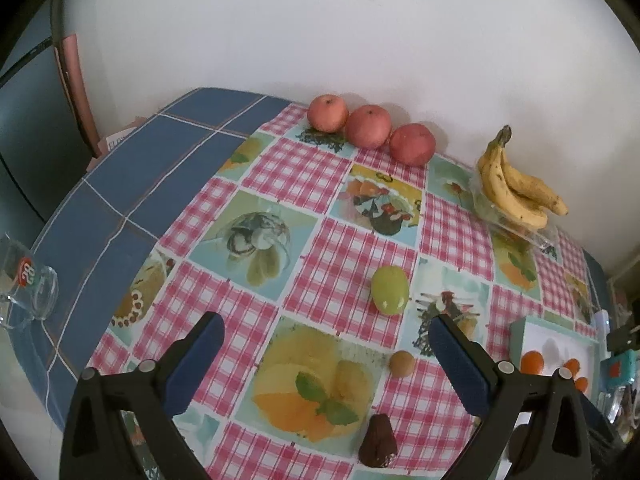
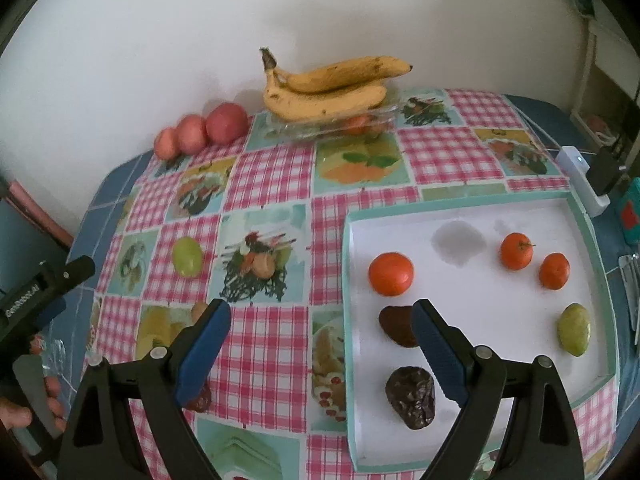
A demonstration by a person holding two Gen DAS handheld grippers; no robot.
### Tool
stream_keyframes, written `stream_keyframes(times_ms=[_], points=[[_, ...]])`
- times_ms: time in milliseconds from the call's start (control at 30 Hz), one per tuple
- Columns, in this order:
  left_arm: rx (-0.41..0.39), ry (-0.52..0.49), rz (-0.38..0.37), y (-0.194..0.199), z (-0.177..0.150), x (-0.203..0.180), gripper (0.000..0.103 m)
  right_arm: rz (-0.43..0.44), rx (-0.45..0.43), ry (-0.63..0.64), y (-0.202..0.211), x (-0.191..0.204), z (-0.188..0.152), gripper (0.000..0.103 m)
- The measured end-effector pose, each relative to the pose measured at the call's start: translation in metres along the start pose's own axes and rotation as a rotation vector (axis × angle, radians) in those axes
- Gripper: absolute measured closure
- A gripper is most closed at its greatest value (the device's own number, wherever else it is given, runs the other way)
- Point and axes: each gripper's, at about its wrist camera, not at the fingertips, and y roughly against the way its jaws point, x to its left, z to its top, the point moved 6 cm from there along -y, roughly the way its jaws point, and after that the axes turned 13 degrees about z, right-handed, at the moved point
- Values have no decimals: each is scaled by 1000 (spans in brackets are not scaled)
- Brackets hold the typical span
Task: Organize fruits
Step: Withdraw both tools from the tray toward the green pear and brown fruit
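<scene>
A white tray with a teal rim [image 2: 480, 312] holds three oranges [image 2: 391, 274], a green fruit [image 2: 574, 330] and two dark brown fruits [image 2: 412, 396]. My right gripper [image 2: 320, 306] hangs open over the tray's left edge, nothing between its fingers. On the checked cloth lie a green fruit [image 1: 390, 290], a small brown fruit [image 1: 401, 364] and a dark brown fruit [image 1: 378, 442]. My left gripper [image 1: 325, 320] stands open above them, empty. Three red apples [image 1: 368, 126] line the wall, with bananas [image 1: 516, 184] on a clear dish.
A drinking glass [image 1: 28, 280] stands at the table's left edge on the blue tiles. Beside the tray's far right corner are a white device [image 2: 580, 176], a teal box [image 2: 630, 216] and cutlery [image 2: 632, 280]. The wall runs close behind the fruit.
</scene>
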Motion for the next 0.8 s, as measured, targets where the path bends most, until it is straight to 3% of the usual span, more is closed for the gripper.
stream_keyframes(times_ms=[233,467,800], points=[[72,9,7,-25,-8,-2,0,14,32,-15,-11,-3,-4,11],[83,22,-17,-36,6,-4,0,54,36,14,-28,8,4,11],[94,3,-55,-62,25,-18,0,26,-71,58,-33,18,34,11]])
